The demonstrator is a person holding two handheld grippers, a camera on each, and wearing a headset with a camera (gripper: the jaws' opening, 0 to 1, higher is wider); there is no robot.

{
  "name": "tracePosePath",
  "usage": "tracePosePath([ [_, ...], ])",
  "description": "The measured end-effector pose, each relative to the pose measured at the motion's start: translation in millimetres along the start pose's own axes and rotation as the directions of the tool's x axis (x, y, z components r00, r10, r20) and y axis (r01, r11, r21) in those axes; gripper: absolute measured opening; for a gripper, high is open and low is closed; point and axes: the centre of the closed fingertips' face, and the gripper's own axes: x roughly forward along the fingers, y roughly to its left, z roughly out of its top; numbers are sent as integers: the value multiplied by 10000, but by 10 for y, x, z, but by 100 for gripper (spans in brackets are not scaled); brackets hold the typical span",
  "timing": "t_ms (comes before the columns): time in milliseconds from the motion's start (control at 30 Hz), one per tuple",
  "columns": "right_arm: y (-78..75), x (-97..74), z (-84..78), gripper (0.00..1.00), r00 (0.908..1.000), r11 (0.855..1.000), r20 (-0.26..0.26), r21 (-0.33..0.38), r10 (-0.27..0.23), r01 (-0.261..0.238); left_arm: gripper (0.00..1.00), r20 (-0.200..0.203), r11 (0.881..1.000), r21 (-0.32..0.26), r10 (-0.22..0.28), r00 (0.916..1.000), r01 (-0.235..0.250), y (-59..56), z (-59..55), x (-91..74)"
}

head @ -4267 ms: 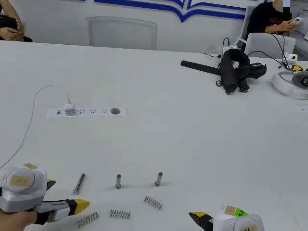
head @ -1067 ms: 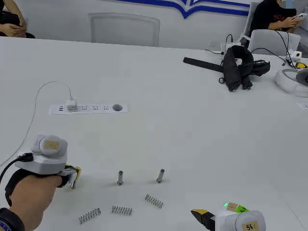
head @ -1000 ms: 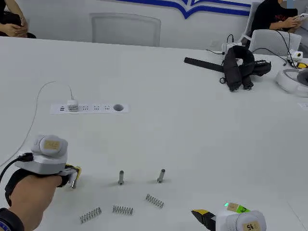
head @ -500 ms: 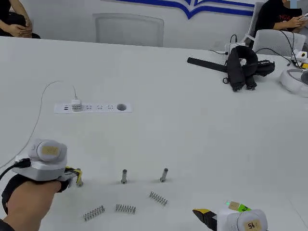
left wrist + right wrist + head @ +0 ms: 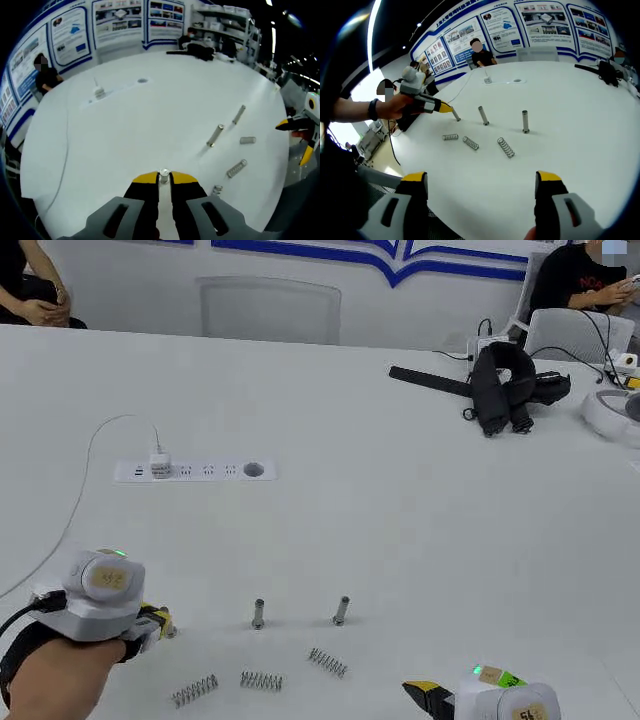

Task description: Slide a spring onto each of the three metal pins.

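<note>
metal pin (image 5: 163, 174) sits pinched in my left gripper (image 5: 152, 621); my right gripper (image 5: 480, 178) hangs wide apart near the springs (image 5: 470, 143).

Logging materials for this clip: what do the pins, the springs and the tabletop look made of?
The pins look like grey steel: dull metallic sheen. The springs are thin coiled wire, likely steel too. The tabletop is smooth matte white, perhaps laminate; the look leaves it open.

Head view looks down; 2 gripper views (low, close) share the pins (image 5: 258, 614).
</note>
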Motion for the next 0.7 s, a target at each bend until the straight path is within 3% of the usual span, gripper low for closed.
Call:
tracePosePath([
  [700,-27,-21,-9,90,10000,10000,4,47,-48,48,8,21,9999,99,40,10000,-40,6,-14,36],
])
